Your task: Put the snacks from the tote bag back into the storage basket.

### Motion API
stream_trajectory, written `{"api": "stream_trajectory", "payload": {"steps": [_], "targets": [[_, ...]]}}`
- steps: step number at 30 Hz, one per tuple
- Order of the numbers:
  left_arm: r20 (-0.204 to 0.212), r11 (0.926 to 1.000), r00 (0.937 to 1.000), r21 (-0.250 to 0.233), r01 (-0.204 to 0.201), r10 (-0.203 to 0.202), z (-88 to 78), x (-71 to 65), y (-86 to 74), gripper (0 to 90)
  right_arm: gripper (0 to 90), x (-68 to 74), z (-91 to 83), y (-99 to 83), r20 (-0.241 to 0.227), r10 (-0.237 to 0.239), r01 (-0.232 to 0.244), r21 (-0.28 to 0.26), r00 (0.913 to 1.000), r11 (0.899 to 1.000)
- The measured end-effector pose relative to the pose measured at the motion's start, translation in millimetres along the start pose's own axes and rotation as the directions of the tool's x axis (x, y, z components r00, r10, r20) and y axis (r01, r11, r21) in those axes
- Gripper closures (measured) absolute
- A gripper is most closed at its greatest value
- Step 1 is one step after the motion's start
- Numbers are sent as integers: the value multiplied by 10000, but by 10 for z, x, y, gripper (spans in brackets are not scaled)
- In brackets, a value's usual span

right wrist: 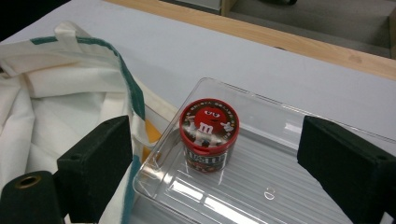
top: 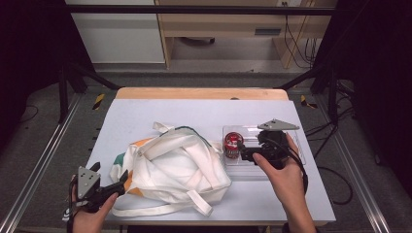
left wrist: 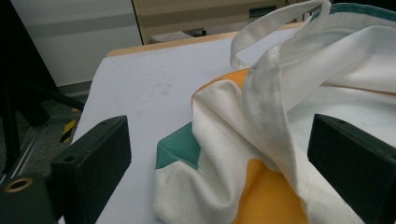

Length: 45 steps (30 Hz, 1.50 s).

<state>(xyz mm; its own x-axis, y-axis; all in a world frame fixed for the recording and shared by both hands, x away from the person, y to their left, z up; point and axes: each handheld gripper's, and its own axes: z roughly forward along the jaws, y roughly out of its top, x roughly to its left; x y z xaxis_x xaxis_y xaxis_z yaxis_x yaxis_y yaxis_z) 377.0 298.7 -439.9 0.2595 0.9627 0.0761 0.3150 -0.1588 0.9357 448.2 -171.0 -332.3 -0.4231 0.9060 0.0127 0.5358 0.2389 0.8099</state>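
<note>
Your left gripper (top: pixel 121 178) is hovering with jaws spread at the cloth bag's (top: pixel 170 167) corner, likely readying a pinch. Your right gripper (right wrist: pixel 212 158) is spreading around the red candy tub (right wrist: pixel 209 134) standing in the clear tray (right wrist: pixel 280 186) on the counter (top: pixel 145 116).

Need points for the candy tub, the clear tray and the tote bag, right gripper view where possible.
candy tub (right wrist: pixel 209 123), right gripper view, on its red printed lid.
clear tray (right wrist: pixel 322 125), right gripper view, on its far rim.
tote bag (right wrist: pixel 51 109), right gripper view, on the white cloth inside its green-trimmed edge.
</note>
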Motion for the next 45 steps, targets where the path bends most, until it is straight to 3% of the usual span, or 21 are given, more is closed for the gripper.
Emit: {"api": "stream_trajectory", "payload": {"steps": [8, 25, 33, 45], "targets": [[-191, 9995, 9994, -13, 300, -301, -7, 84, -15, 62, 105, -129, -29, -31, 294, 89, -89, -3, 9995, 10000], [-384, 9979, 9972, 55, 648, -646, -13, 171, -46, 60, 103, -571, -177, -131, 1035, 872, -859, -175, 9908, 9962], [-345, 9985, 9979, 16, 546, -545, -20, 158, -31, 60, 103, -740, -224, -191, 1420, 1157, -1127, -294, 9831, 9932], [-335, 9987, 9981, -15, 515, -515, -28, 161, -24, 61, 76, -976, -227, -347, 1517, 1450, -1400, -430, 9777, 9892]]}}
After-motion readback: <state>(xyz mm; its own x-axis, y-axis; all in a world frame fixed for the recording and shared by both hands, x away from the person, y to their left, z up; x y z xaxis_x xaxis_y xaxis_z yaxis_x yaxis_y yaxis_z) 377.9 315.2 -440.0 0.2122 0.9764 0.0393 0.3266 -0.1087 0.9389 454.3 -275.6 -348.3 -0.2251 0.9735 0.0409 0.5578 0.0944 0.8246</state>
